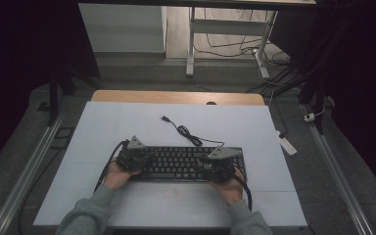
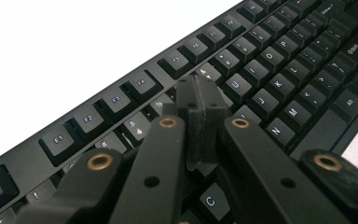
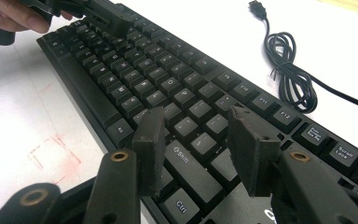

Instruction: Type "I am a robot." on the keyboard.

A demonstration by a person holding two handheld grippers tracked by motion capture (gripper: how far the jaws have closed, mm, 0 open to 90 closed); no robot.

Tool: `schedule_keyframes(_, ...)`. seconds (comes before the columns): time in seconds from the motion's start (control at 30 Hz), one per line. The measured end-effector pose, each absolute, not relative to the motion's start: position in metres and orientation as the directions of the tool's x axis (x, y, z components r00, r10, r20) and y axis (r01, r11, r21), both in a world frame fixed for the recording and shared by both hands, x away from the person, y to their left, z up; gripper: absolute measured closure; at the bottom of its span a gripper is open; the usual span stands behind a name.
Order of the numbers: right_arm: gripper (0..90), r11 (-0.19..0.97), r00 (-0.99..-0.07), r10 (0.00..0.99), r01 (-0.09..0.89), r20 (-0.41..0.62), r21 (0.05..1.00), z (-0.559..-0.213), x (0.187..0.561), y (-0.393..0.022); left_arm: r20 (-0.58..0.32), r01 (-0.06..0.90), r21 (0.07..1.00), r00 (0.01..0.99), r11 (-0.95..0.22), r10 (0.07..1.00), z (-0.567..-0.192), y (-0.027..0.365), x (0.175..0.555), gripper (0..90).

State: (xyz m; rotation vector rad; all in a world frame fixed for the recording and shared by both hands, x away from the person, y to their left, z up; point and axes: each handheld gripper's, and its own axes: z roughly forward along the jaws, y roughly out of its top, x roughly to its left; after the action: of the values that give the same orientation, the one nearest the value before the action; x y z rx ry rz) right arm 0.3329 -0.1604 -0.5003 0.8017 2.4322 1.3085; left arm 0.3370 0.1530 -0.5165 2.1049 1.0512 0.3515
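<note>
A black keyboard lies across the near middle of the white tabletop, its coiled cable trailing behind it. Both forearms come in from the near edge, one hand at each end of the keyboard. The left gripper tilts down over the left half, jaws pressed flat together with nothing between them, tips just above the keys near the number row. The right gripper hovers low over the right end, jaws well apart and empty, above the Shift key.
</note>
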Motion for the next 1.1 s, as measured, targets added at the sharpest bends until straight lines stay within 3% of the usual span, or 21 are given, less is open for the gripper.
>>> schedule_keyframes(0.83, 56.8, 0.43, -0.807, 0.59, 0.349, 0.034, 0.833, -0.5, 0.333, -0.163, -0.091, 0.582, 0.713, 0.631, -0.392, 0.77, -0.523, 0.148, 0.341, 88.9)
schedule_keyframes(1.1, 56.7, 0.431, -0.807, 0.59, 0.349, 0.033, 0.832, -0.501, 0.333, -0.163, -0.127, 0.569, 0.747, 0.63, -0.344, 0.766, -0.514, 0.158, 0.337, 71.1)
